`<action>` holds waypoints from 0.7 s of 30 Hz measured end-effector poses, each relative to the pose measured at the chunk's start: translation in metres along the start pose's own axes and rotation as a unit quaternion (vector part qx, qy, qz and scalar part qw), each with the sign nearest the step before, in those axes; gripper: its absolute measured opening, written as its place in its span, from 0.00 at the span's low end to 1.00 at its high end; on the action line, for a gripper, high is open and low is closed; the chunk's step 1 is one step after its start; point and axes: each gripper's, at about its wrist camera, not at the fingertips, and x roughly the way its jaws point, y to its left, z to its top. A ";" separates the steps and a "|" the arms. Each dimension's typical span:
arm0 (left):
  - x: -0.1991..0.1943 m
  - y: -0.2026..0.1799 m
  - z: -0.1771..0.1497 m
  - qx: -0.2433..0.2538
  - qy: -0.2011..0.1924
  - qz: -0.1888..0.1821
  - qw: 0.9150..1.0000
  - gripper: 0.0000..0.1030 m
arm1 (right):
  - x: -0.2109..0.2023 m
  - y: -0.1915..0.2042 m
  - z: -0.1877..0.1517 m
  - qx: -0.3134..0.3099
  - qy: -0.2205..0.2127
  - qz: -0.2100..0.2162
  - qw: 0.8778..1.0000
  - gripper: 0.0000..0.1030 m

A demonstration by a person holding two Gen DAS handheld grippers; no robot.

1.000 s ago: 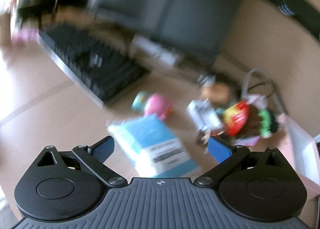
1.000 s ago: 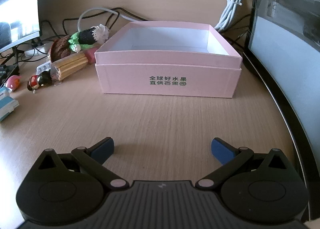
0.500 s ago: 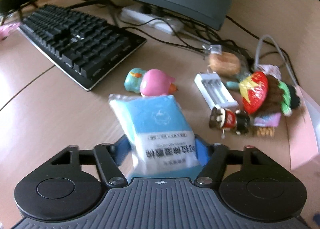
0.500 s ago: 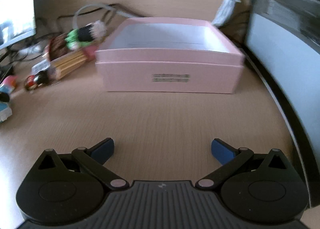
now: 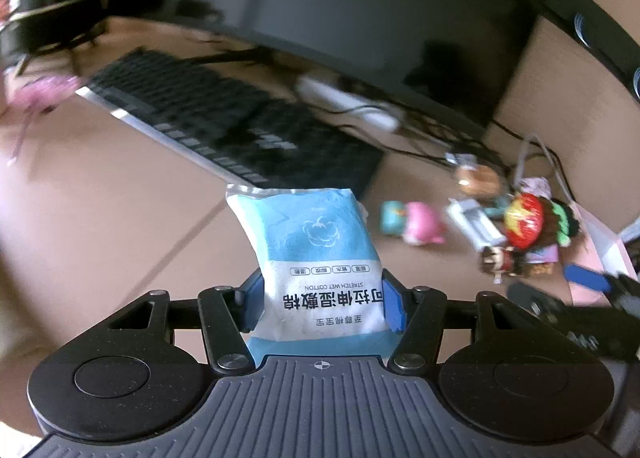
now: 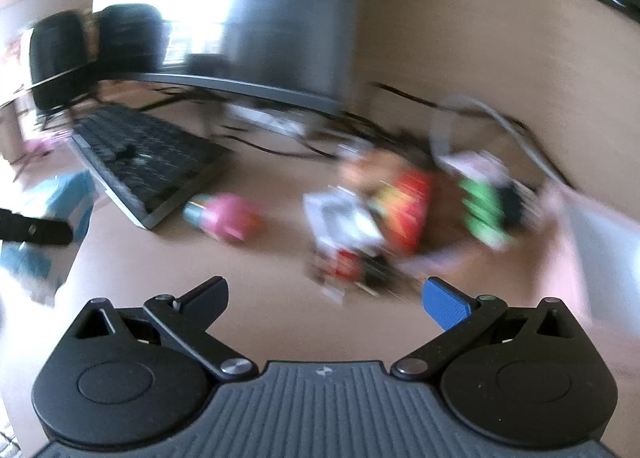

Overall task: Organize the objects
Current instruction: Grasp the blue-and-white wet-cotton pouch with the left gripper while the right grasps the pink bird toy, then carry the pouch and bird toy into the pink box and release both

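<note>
Cotton-pad packet (image 5: pixel 316 258): pinched at its near end by the left gripper (image 5: pixel 320 304); long axis runs straight ahead, off the desk (image 5: pixel 120 226)
Right gripper (image 6: pixel 326 294): spread, empty; nearer the blurred toy pile (image 6: pixel 400 210), probably its next pick

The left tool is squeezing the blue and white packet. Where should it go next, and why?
Probably carry it to the right, toward the pink box. The left tool is shut on the cotton pad packet, which looks lifted off the desk, so the grasp is done. The box edge shows just past the toy pile, and the right tool is open and holds nothing.
</note>
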 end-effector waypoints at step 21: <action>-0.014 0.034 0.002 0.027 0.022 -0.103 0.994 0.61 | 0.027 0.037 0.023 0.022 0.032 -0.010 0.999 0.69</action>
